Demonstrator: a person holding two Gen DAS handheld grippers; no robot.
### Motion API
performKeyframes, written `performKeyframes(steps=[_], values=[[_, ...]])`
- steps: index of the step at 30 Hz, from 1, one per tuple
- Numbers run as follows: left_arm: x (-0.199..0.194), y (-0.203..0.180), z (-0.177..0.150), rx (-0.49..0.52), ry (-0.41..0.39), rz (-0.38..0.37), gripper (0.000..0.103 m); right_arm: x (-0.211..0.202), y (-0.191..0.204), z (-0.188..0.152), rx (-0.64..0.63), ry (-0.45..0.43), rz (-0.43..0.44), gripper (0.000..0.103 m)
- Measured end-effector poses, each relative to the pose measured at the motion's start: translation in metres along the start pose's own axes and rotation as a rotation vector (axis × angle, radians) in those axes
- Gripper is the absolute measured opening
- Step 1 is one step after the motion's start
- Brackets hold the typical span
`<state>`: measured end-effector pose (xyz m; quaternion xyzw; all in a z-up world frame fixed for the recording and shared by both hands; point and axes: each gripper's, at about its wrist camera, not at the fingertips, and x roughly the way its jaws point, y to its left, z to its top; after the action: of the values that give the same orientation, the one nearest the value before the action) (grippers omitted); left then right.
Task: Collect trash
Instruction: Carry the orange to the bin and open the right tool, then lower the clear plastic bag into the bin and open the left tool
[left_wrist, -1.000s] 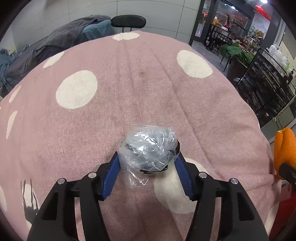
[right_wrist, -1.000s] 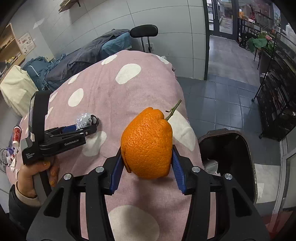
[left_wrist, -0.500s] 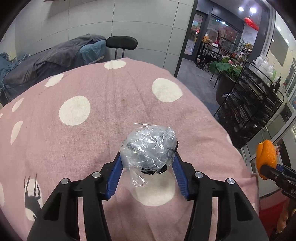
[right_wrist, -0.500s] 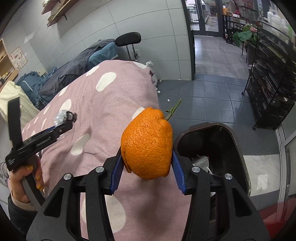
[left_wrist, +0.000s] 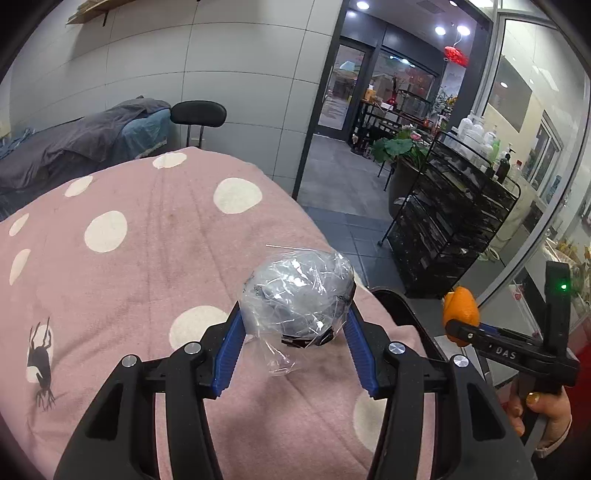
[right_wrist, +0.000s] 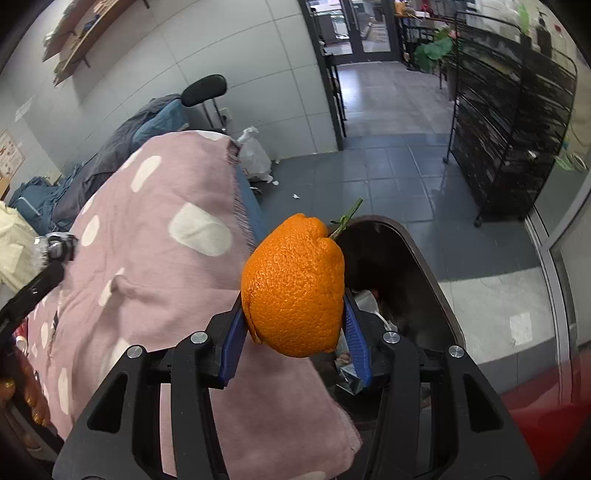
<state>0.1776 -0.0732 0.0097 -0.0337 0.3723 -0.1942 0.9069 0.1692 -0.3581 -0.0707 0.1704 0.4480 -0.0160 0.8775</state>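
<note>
Left wrist view: left gripper (left_wrist: 295, 328) fingers are clamping a crumpled clear plastic-wrap ball (left_wrist: 297, 295) above the pink polka-dot blanket (left_wrist: 147, 258).

Right wrist view: right gripper (right_wrist: 293, 332) fingers are gripping an orange peel with green stem (right_wrist: 293, 284) over the black trash bin (right_wrist: 424, 258).

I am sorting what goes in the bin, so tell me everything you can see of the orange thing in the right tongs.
The orange looks like citrus peel or a partly hollow fruit: bright, pebbled skin with a fold near the top, a split edge low on its left side, and a short green stem sticking up to the right. It looks dry and matte. It is pinched upright between the blue pads of the right tongs, touching nothing else, beside the pink dotted blanket and in front of the dark bin.
</note>
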Motion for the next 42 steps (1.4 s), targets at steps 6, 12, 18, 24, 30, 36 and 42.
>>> performKeyframes(steps=[6, 12, 18, 24, 30, 36, 42], values=[[0.002, -0.022, -0.003, 0.030, -0.001, -0.037, 0.052, 0.026, -0.031, -0.008, 0.050, 0.049, -0.050, 0.049], [0.005, -0.039, -0.004, 0.053, 0.004, -0.061, 0.052, 0.070, -0.055, -0.015, 0.078, 0.135, -0.094, 0.049], [0.006, -0.047, -0.006, 0.064, 0.010, -0.070, 0.052, 0.116, -0.071, -0.023, 0.118, 0.224, -0.123, 0.049], [0.007, -0.050, -0.007, 0.065, 0.016, -0.080, 0.052, 0.135, -0.083, -0.032, 0.162, 0.252, -0.134, 0.056], [0.011, -0.061, -0.006, 0.069, 0.025, -0.118, 0.052, 0.119, -0.086, -0.040, 0.157, 0.212, -0.155, 0.067], [0.017, -0.086, -0.005, 0.117, 0.032, -0.169, 0.052, 0.094, -0.088, -0.048, 0.161, 0.168, -0.180, 0.068], [0.036, -0.108, -0.006, 0.139, 0.080, -0.221, 0.052, 0.069, -0.094, -0.054, 0.181, 0.122, -0.202, 0.072]])
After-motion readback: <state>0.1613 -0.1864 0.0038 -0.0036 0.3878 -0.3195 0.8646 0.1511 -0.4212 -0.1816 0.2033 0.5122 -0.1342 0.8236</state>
